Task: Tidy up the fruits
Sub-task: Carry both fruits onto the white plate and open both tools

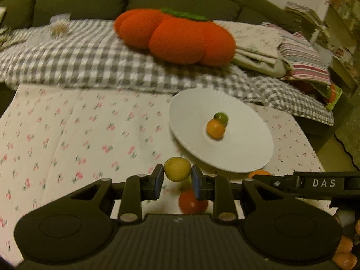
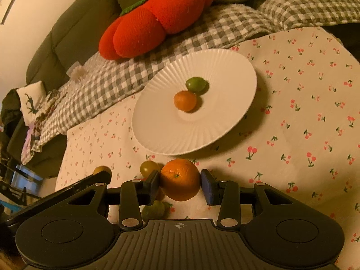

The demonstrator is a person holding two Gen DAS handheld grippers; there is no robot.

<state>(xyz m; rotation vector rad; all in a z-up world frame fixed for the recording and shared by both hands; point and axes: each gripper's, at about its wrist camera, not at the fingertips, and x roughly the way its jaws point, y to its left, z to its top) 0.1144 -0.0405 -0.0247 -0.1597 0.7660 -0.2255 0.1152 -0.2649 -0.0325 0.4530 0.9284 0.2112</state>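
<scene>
A white ribbed plate (image 1: 243, 150) (image 2: 162, 130) on the cherry-print cloth holds a small orange fruit (image 1: 215, 129) (image 2: 185, 100) and a green fruit (image 1: 221, 117) (image 2: 196, 85) touching it. My left gripper (image 1: 177, 176) is shut on a yellow-green fruit (image 1: 177, 169), held above the cloth just short of the plate's near rim. My right gripper (image 2: 180, 183) has its jaws around an orange (image 2: 180, 179); the left pad touches it, a small gap shows at the right pad. Loose fruits lie below: a red one (image 1: 193, 202), green ones (image 2: 149, 167) (image 2: 154, 210).
A big orange pumpkin cushion (image 1: 177, 38) (image 2: 155, 20) lies on a grey checked blanket (image 1: 67, 58) behind the plate. Folded cloths (image 1: 299, 56) are piled at the right. The right gripper's arm (image 1: 315, 183) crosses the left wrist view. More orange fruits (image 1: 344, 252) sit low right.
</scene>
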